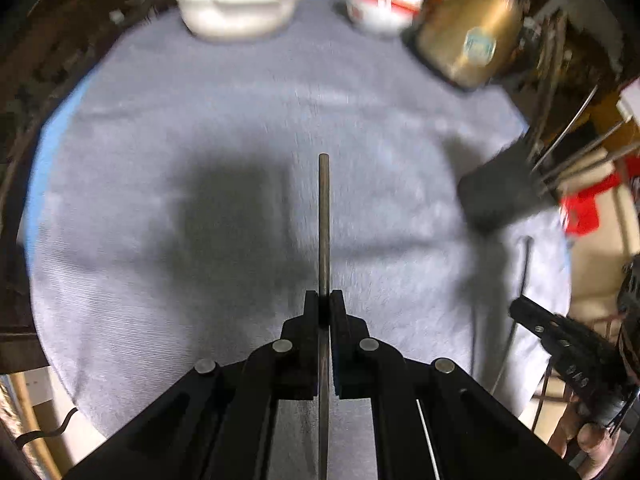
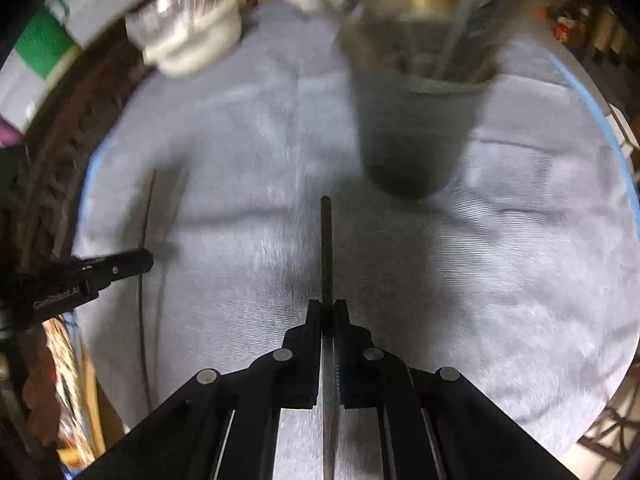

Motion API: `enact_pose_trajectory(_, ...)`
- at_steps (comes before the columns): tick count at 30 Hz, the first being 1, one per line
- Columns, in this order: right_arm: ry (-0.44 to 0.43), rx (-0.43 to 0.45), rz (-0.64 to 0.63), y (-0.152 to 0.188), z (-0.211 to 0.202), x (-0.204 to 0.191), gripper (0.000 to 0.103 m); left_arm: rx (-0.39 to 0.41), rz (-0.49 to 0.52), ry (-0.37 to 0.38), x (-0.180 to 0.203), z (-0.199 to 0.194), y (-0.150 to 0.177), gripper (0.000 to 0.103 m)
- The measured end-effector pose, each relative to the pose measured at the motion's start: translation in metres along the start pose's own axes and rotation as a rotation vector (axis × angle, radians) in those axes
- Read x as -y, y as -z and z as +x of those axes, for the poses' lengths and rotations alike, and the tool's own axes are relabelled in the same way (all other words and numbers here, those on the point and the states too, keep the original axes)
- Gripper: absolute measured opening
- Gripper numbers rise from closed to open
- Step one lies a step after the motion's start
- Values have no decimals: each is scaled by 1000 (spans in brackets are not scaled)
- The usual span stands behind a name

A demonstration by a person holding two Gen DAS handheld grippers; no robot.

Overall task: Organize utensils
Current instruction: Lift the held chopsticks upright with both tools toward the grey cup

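Observation:
My left gripper (image 1: 324,300) is shut on a thin metal utensil handle (image 1: 324,216) that sticks out forward above the grey cloth. My right gripper (image 2: 328,308) is shut on another thin dark utensil handle (image 2: 326,248), pointing toward a dark holder cup (image 2: 416,120) with several utensils standing in it. The same cup (image 1: 500,188) shows at the right of the left wrist view, blurred. Each gripper shows in the other's view: the right one (image 1: 520,308) holding its utensil, the left one (image 2: 140,260) holding its utensil.
A round table under a grey cloth (image 1: 200,120). At its far edge stand a white lidded dish (image 1: 236,4), a red-and-white bowl (image 1: 380,0) and a gold canister (image 1: 468,32). Cluttered furniture surrounds the table. Both views are motion-blurred.

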State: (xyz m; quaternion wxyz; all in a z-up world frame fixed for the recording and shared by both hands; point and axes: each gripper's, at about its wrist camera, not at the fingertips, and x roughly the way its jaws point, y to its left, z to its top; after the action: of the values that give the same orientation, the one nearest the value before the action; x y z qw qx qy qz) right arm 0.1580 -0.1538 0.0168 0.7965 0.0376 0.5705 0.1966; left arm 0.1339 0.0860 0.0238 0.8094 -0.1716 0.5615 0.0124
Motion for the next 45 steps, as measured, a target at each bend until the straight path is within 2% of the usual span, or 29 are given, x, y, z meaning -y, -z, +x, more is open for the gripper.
enact_pose_trajectory(2, -8, 100, 58, 3, -25, 15, 6, 113, -34, 18, -8, -23, 3, 5)
enact_pose_trajectory(4, -23, 206, 113, 5, -51, 34, 6, 206, -56, 28, 4, -41, 9, 5)
enact_pose_trajectory(8, -52, 442, 199, 12, -94, 57, 6, 416, -80, 6, 12, -69, 19, 5)
enact_pose_trajectory(12, 38, 613, 208, 23, -126, 66, 6, 600, -79, -52, 23, -80, 35, 5)
enact_pose_trajectory(16, 132, 710, 165, 37, -133, 62, 7, 678, -88, -138, 22, -74, 50, 5)
enact_pose_trajectory(19, 164, 743, 137, 51, -136, 54, 7, 693, -82, -171, 22, -72, 57, 5)
enact_pose_trajectory(23, 169, 753, 102, 66, -146, 47, 8, 701, -80, -173, 15, -73, 73, 5)
enact_pose_trajectory(30, 154, 758, 97, 91, -151, 46, 8, 666, -95, -134, -5, -82, 111, 5)
enact_pose_trajectory(34, 145, 753, 110, 96, -152, 49, 8, 681, -106, -123, -10, -92, 121, 5)
enact_pose_trajectory(39, 140, 747, 102, 93, -152, 44, 8, 766, -115, -133, -3, -102, 95, 5)
enact_pose_trajectory(43, 143, 750, 91, 94, -151, 40, 7, 820, -121, -166, 10, -91, 63, 5)
enact_pose_trajectory(45, 144, 749, 95, 94, -151, 40, 7, 823, -135, -173, 14, -81, 51, 5)
